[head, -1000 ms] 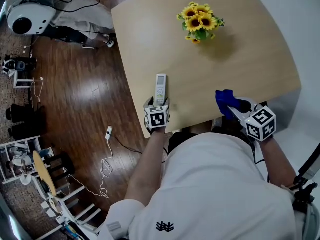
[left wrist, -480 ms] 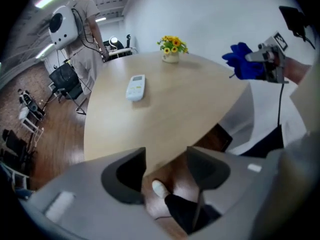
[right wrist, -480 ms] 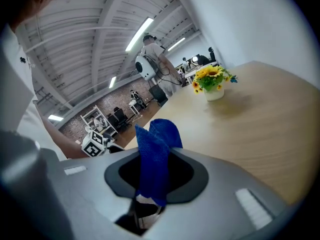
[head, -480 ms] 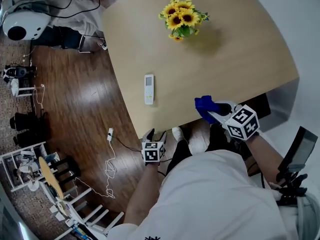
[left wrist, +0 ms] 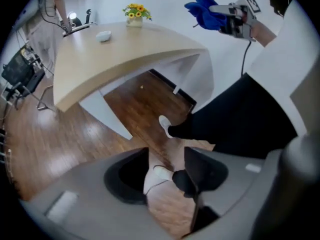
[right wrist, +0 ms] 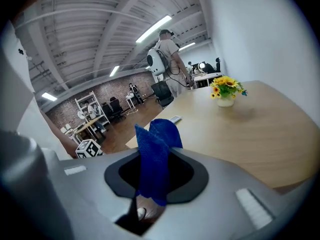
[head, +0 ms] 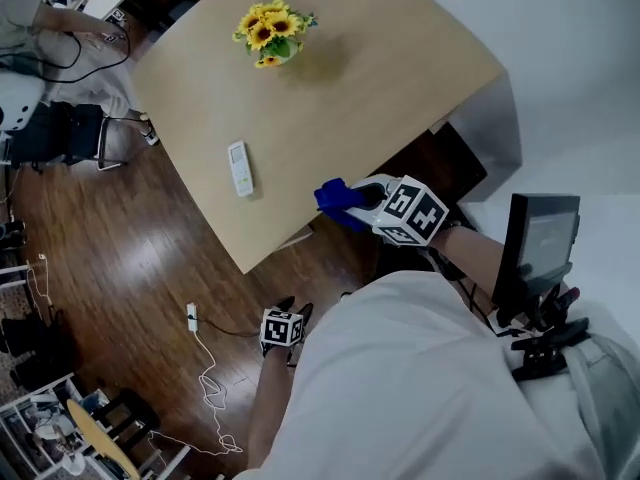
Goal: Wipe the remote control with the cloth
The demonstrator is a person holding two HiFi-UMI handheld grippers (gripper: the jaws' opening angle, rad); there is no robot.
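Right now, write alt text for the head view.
From above, the right gripper holds a blue cloth at the table's near edge, apart from the remote. The left gripper hangs low over the wood floor, its empty jaws just closing.

Table [head: 380, 88] top showing pale, smooth, matt wood grain; floor [head: 110, 238] reflecting light off glossy dark wood planks; cloth [head: 338, 198] displaying soft, napped blue fabric; remote control [head: 240, 168] appearing smooth white plastic; left gripper [left wrist: 167, 171] shell looking matt grey plastic.

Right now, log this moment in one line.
right claw: shut on blue cloth | left claw: jaws have just been closing, nothing between | remote control: on table, untouched
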